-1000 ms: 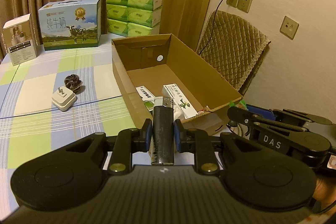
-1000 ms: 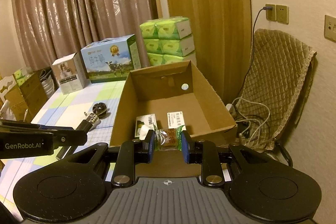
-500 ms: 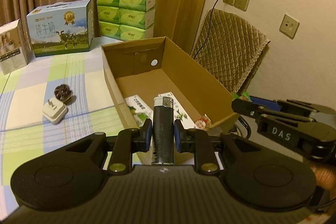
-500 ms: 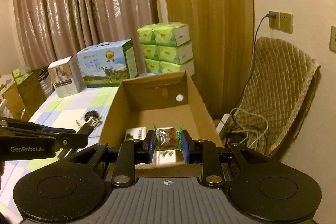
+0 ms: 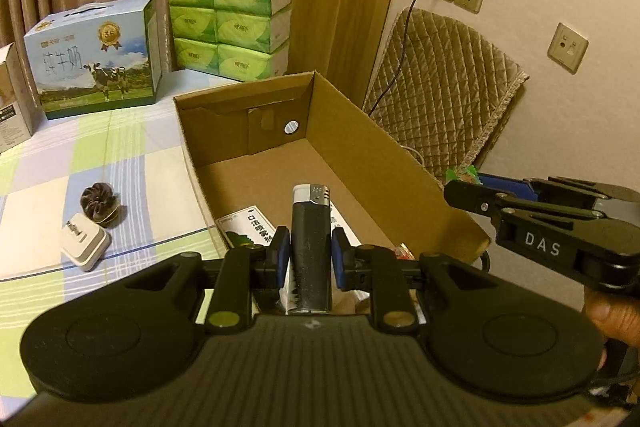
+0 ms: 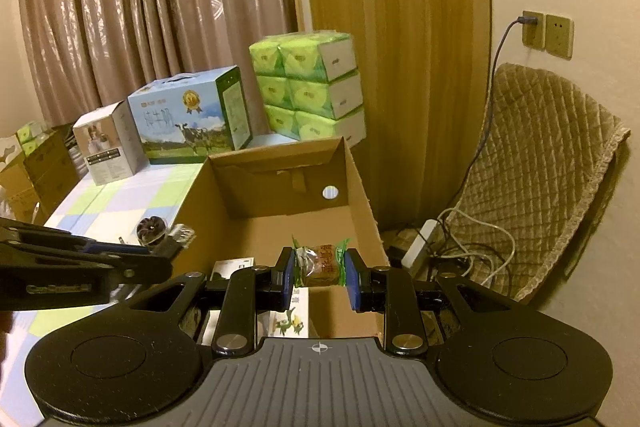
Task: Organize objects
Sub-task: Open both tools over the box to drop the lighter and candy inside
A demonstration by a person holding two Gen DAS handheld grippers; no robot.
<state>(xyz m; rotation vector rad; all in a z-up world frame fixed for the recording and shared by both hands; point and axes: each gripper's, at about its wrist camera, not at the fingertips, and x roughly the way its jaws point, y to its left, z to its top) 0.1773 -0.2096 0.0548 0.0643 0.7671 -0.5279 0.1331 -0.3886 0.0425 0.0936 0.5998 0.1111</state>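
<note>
Black lighter pinched in left gripper, metal head pointing forward along fingers.

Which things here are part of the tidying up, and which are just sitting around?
Part of the job:
- lighter in left gripper
- wrapped snack in right gripper
- cardboard box
- white charger
- dark round thing

Just sitting around:
- milk carton box
- green tissue packs
- quilted chair
</note>
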